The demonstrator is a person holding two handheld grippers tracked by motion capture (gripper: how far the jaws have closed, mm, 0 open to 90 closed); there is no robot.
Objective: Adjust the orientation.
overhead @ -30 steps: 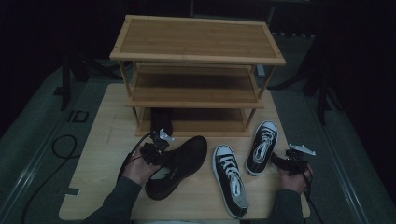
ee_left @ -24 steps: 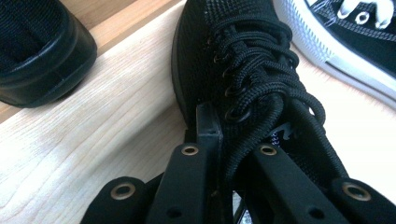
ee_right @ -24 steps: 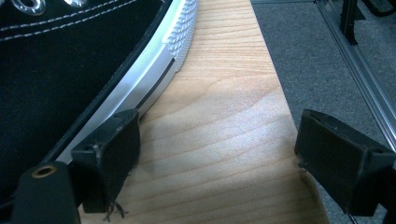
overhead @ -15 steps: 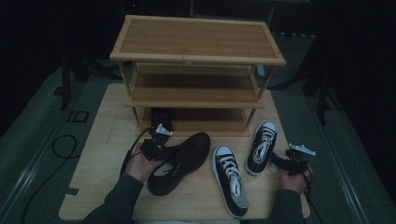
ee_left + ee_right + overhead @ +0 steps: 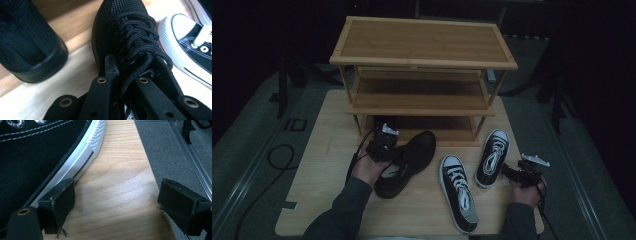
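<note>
My left gripper (image 5: 382, 145) is shut on the side wall of a black mesh lace-up shoe (image 5: 412, 159), one jaw outside and one inside the opening. In the left gripper view the jaws (image 5: 125, 72) clamp the shoe (image 5: 120, 25) beside its laces. The toe points at the bamboo rack (image 5: 422, 65). My right gripper (image 5: 513, 172) stands open at the table's right edge, next to a black-and-white sneaker (image 5: 493, 157). In the right gripper view its jaws (image 5: 117, 205) stand wide over bare wood, the left one close beside that sneaker's sole (image 5: 82, 162).
A second black-and-white sneaker (image 5: 460, 192) lies between my hands, and its toe cap (image 5: 190, 42) shows beside the black shoe. Another black shoe (image 5: 30, 50) rests on the rack's lowest shelf. The wooden table (image 5: 322, 150) ends just right of my right gripper; grey floor (image 5: 170, 150) lies beyond.
My left hand has carried the black shoe a little toward the rack, its toe now closer to the lowest shelf. The right hand has not moved.
</note>
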